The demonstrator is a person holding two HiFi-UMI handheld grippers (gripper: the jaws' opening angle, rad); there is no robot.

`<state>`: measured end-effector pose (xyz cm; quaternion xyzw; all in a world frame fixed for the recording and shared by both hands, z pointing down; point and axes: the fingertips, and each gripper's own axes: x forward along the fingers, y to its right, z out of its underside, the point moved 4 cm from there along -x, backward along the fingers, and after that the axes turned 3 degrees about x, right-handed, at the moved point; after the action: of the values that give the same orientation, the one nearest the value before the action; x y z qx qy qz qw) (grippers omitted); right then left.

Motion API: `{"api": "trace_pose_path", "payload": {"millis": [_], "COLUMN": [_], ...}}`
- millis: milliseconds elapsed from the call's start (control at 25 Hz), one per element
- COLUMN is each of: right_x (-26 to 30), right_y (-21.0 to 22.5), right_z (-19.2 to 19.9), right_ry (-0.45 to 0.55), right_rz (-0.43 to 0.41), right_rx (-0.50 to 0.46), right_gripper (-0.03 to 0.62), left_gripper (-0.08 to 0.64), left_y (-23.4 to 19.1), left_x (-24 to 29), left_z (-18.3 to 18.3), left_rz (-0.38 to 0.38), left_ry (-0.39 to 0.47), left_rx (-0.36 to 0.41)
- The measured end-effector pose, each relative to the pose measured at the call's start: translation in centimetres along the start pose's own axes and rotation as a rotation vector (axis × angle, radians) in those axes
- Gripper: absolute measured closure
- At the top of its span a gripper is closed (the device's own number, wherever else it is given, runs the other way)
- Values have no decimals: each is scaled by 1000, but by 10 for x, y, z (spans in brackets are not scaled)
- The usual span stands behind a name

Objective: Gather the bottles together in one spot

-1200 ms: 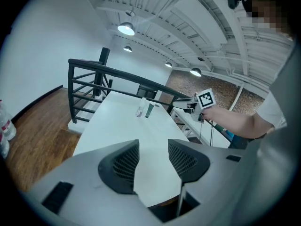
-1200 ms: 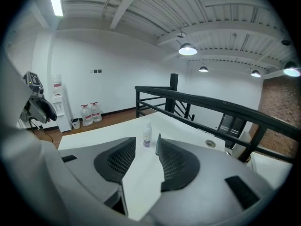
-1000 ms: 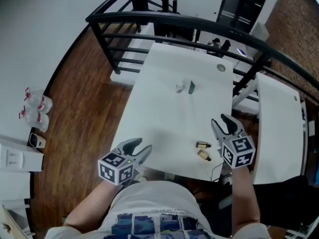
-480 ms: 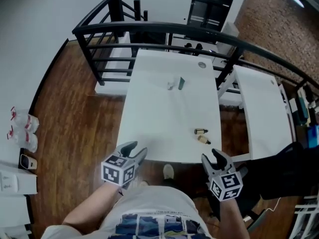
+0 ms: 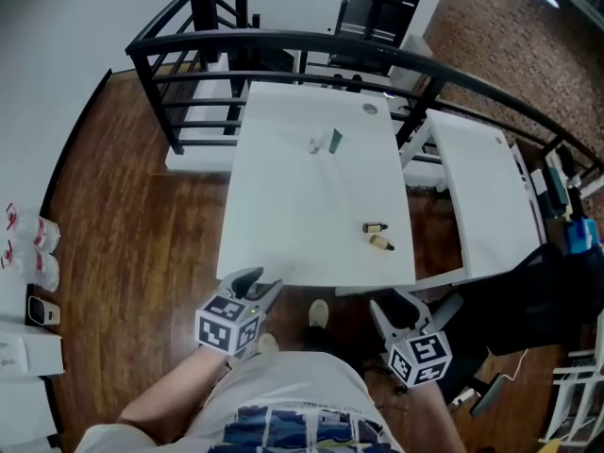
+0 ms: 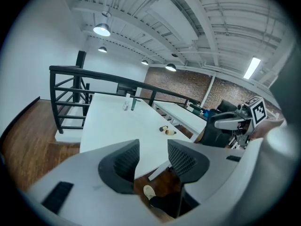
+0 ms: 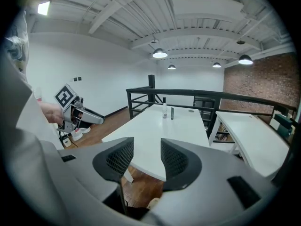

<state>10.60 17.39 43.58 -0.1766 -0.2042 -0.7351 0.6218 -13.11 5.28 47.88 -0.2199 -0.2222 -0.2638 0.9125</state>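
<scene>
We held both claws off the white table [image 5: 302, 206], on the near side of its near edge, over the wooden floor [image 5: 142, 225].

The left claw [image 5: 261, 281] sat by the table's near left corner. In the left gripper view its jaws [image 6: 153, 157] stood apart with a clear gap between the ribbed pads. Nothing was pinched there, and only the table edge, the floor and a shoe [image 6: 149, 191] showed through the gap. It touched nothing.

The right claw [image 5: 415, 302] hung below the table's near right corner, its two fingers splayed wide in the head view. In the right gripper view the jaws [image 7: 146, 157] were likewise parted and empty, with the table edge beyond them.

The bottles lay in two pairs, well apart from each other and from both claws. A dark-capped bottle [image 5: 376, 226] and a tan bottle [image 5: 381, 243] lay on their sides just beside one another near the table's right edge, toward the near end. A clear bottle [image 5: 313, 144] and a dark bottle [image 5: 336, 141] stood close together toward the far end, near the middle of the table's width. A black railing [image 5: 283, 41] ran past the far end, and a second white table [image 5: 481, 196] stood to the right.
</scene>
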Motion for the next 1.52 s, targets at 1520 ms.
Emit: {"api": "trace_pose_path", "payload": {"millis": [1520], "right_x": [6], "right_y": [311], "right_z": [19], "right_ry": [-57], "right_rz": [33], "right_rx": [155], "right_gripper": [388], "left_gripper": [411], "left_y": [167], "left_x": [430], "left_z": [8], "left_rz": [451], "left_ry": [-694], "left_rx": [1223]}}
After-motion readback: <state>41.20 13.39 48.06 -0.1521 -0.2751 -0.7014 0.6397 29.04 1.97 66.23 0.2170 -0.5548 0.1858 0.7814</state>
